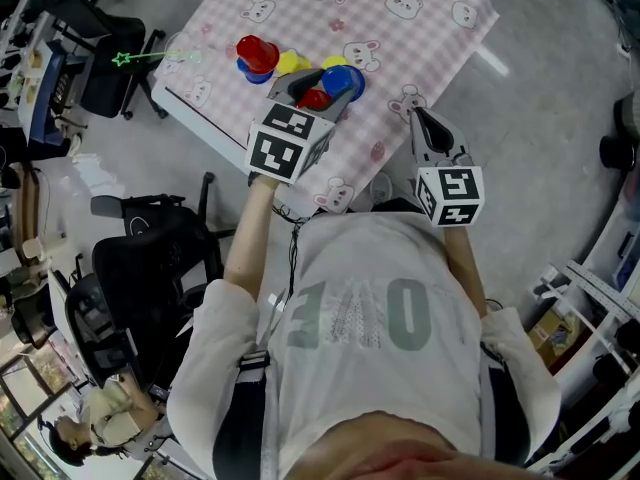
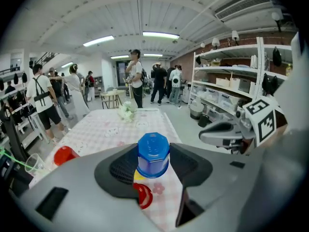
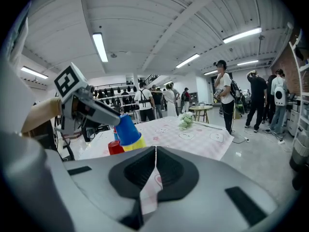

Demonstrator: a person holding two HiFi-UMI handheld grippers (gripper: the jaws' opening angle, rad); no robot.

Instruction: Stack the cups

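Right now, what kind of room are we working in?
Likely a shared lab or workshop, not a home: loaded open metal shelving along one wall, office chairs on a bare grey floor, and several people standing about under strip lights.

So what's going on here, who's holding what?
A person with a gripper in each hand is stacking cups on a table. The left gripper is clamped on an upturned blue cup, held over a yellow cup and a red cup. The right gripper is shut and empty, by the table's edge. Further left stands a stack, red on blue.
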